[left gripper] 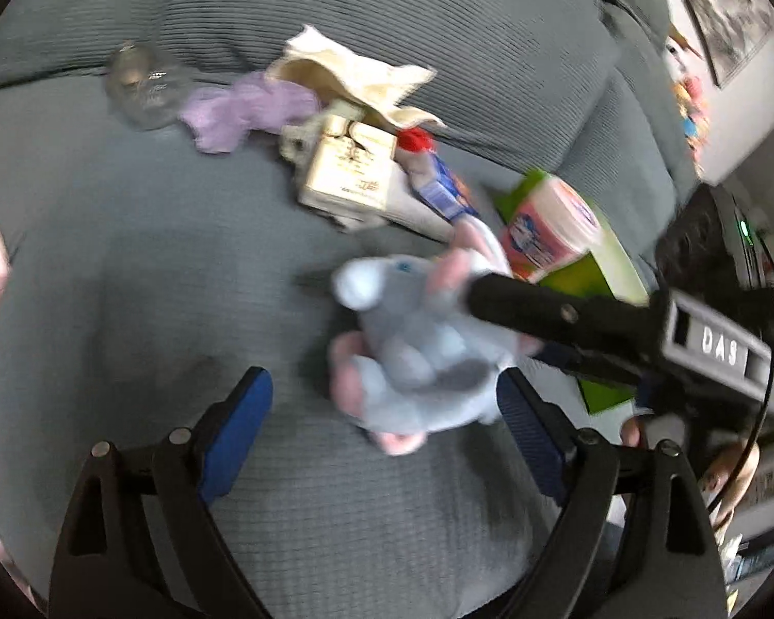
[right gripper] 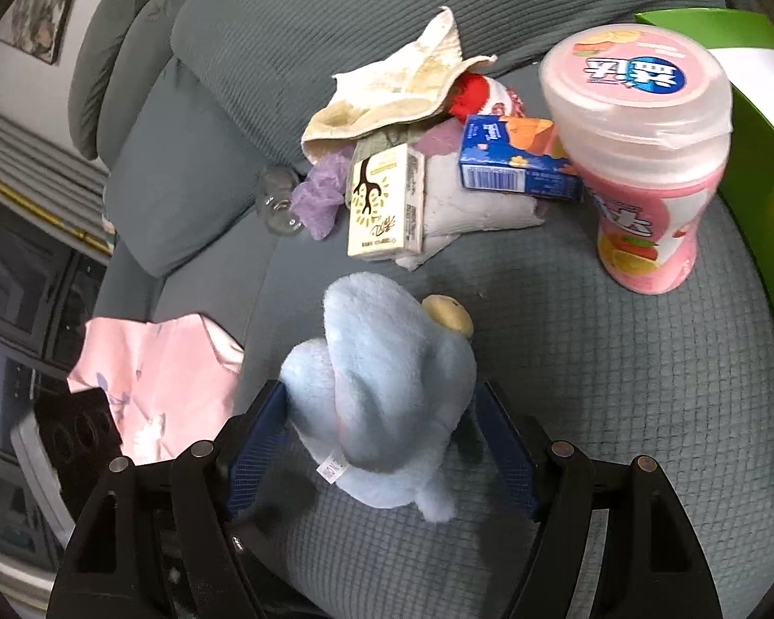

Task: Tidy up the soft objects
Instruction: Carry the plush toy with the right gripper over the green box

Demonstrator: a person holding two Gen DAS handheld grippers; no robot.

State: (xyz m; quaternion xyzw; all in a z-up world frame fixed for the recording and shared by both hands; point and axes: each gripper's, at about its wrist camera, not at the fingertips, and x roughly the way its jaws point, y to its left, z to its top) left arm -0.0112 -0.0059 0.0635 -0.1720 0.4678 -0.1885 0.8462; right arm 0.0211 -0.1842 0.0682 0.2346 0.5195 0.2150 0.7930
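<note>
On the grey sofa (right gripper: 619, 387) the right gripper (right gripper: 382, 443) grips the blue plush (right gripper: 387, 387) mid-seat, the left gripper (left gripper: 387, 412) gapes empty, cloths (right gripper: 413, 82) still heaped by the backrest, sorting barely begun.

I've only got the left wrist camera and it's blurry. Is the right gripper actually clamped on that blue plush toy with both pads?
Observer: In the right wrist view the plush toy sits between both blue pads of the right gripper, and both appear to press its sides.
Operator: Any other soft thing nearby that I'm missing?
Observer: Yes, a pink cloth lies to the left of the toy in that view, apart from the pile.
Operator: Is the pink jar standing or tipped?
Observer: The pink jar stands upright on the cushion, lid on, clear of the toy.
</note>
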